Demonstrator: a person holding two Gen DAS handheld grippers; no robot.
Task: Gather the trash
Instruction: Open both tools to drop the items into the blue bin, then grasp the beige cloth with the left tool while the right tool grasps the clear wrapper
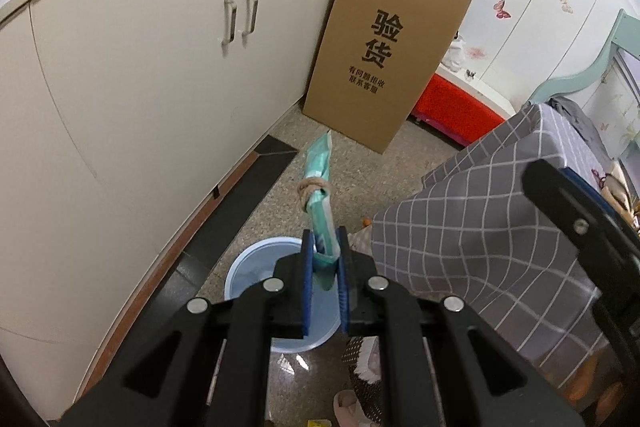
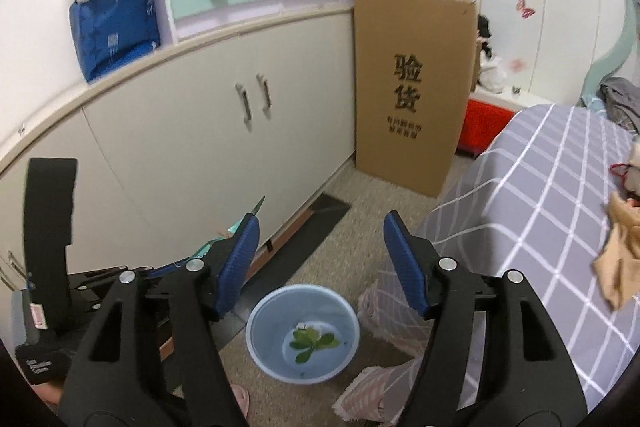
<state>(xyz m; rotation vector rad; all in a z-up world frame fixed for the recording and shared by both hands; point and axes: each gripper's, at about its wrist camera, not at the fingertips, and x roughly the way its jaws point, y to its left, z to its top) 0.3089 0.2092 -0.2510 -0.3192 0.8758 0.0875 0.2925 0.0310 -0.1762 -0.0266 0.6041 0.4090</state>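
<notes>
While my left claw (image 1: 325, 247) pinches the lower end of a teal wrapper (image 1: 320, 183), a pale blue round bin (image 2: 303, 335) sits on the floor below it, holding green leafy scraps (image 2: 312, 341) and a bit of white on its bottom. From the left wrist view the wrapper is long, flattened and crinkly, bound near its middle by a knotted loop of tan twine (image 1: 310, 189), and it sticks out past the pads over the bin's rim (image 1: 240, 267). My right claw (image 2: 320, 259) stands wide with nothing between its blue ribbed pads, the bin showing through the gap. A cream cabinet (image 1: 140, 87) with two metal handles runs along the left. A tall flat cardboard box (image 1: 384, 67) printed with black characters leans at its far end. A bed under a grey checked cover (image 2: 540, 227) crowds the right, with pinkish striped cloth (image 2: 384, 311) crumpled on the speckled floor (image 1: 352, 163) just beside the bin.
</notes>
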